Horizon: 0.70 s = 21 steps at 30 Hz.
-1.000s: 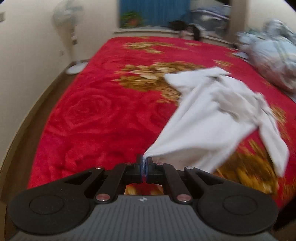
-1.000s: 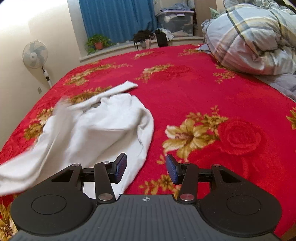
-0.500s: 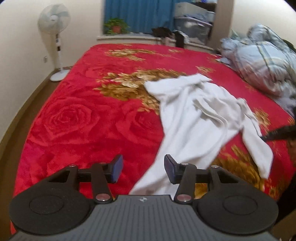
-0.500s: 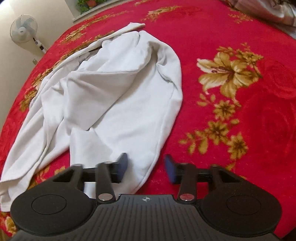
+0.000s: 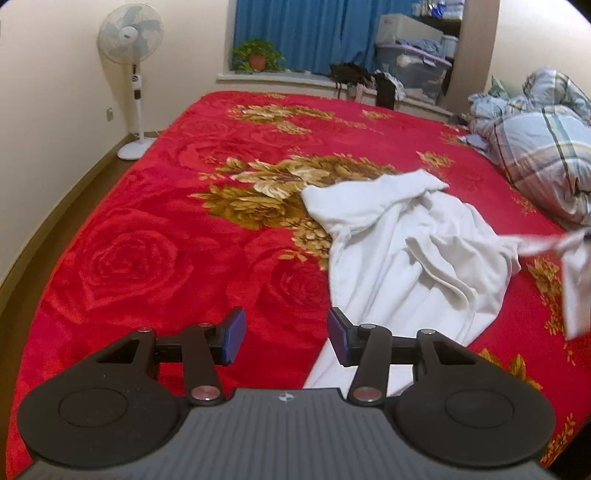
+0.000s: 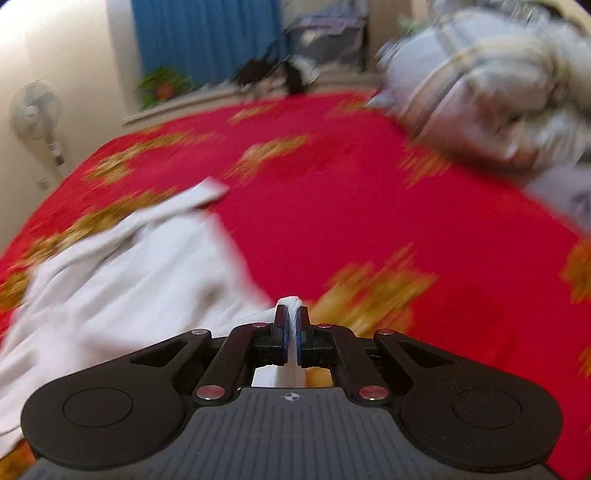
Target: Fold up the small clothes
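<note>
L gripper [image 5: 283,334] is about halfway open w/ nothing between the blue pads [image 5: 233,334]; I see only red blanket [image 5: 147,240] in the gap. The shirt [image 5: 406,251] lies just right of it, its near hem running under the right finger, but I can't tell if that finger touches cloth.

R gripper [image 6: 292,325] is clamped tight on a fold of the shirt [image 6: 122,284]; a white tuft pokes up between the tips and more cloth shows below the pads. That view is smeared by motion blur, so fine detail is lost.

Shirt is white, crumpled, spread over the middle-right of the bed on the gold flower pattern. In the L view one edge is lifted off the blanket and stretched toward the right frame edge, blurred there. The rest rests on the blanket w/ a loose fold across its middle.

Plaid duvet [image 5: 543,147] is heaped at the far right of the bed, well apart from the shirt. Fan [image 5: 130,37] stands on the floor by the left wall. Plant [image 5: 258,55] sits on the sill before the blue curtain [image 5: 306,29], w/ a storage bin [image 5: 410,70] further right.
</note>
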Available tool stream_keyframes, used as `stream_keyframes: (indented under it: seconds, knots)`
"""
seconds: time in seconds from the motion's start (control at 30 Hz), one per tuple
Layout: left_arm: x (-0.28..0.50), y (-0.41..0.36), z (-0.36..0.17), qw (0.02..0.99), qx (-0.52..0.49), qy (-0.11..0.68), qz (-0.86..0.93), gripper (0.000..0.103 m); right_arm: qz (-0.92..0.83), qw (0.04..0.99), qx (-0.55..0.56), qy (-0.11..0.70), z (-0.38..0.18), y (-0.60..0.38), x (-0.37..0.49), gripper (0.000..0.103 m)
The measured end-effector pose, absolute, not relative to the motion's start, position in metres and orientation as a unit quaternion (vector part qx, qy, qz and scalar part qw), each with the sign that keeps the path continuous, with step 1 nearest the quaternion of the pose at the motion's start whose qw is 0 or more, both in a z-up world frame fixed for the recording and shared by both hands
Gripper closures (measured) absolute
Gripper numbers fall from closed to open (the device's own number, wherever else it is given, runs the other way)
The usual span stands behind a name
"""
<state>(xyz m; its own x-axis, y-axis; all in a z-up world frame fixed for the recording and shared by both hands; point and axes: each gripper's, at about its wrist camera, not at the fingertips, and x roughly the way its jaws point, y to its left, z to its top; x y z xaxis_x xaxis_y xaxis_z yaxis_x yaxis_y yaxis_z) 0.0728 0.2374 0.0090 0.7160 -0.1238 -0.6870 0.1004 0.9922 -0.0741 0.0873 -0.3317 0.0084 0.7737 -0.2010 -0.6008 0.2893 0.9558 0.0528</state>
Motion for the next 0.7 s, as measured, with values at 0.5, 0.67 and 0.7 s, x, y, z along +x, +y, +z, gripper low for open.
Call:
stream_keyframes:
  seconds: [0.5, 0.67, 0.7]
  knots:
    - [0.106, 0.204, -0.023, 0.892, -0.05, 0.435, -0.116, 0.051, -0.227, 0.925, 0.059, 0.298, -0.002, -0.424, 0.205, 0.089]
    - [0.113, 0.198, -0.04, 0.872, -0.043, 0.471, -0.124, 0.049, -0.096, 0.95, 0.056, 0.293, -0.016, -0.335, 0.171, 0.081]
    - [0.114, 0.197, -0.044, 0.867, -0.041, 0.481, -0.125, 0.049, -0.058, 0.952, 0.058, 0.297, -0.018, -0.314, 0.168, 0.079]
